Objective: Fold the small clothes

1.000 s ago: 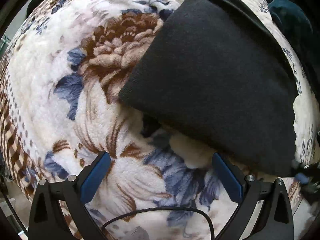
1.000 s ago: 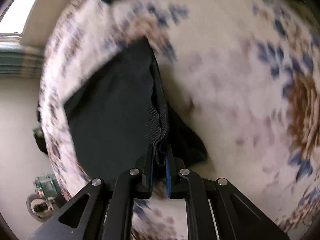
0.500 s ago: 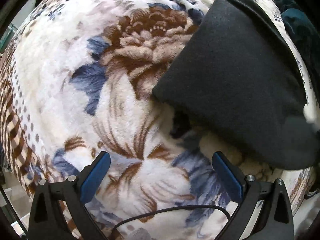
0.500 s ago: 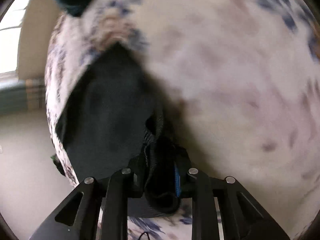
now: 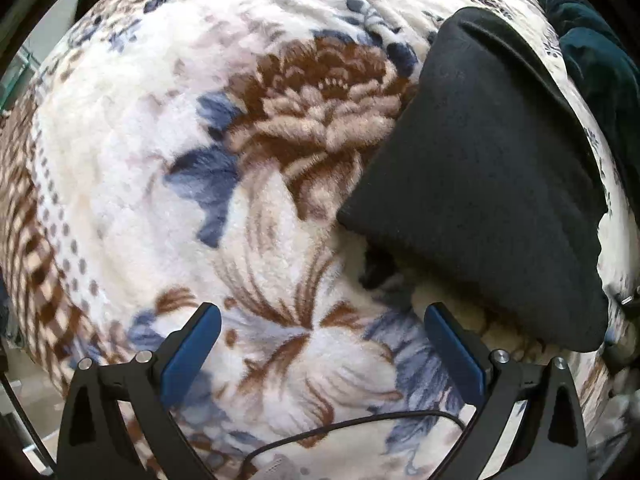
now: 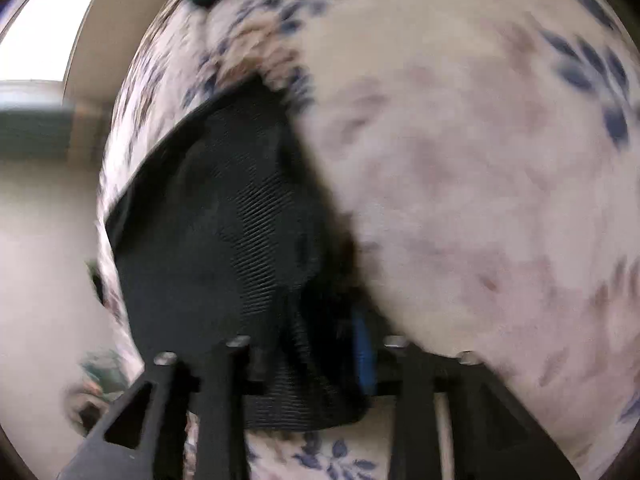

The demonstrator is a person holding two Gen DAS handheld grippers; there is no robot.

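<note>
In the left wrist view the black cloth (image 5: 484, 184) has slid toward the right edge, baring more of the brown flower on the blanket (image 5: 132, 160). In the right wrist view the right gripper (image 6: 312, 340) has spread its jaws from a tight pinch, and cloth (image 6: 224, 240) now bunches between them

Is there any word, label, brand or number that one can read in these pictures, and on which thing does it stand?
None: no text shows on the black garment, the floral blanket, or either tool.
The right wrist view is too blurred to show small print.
</note>
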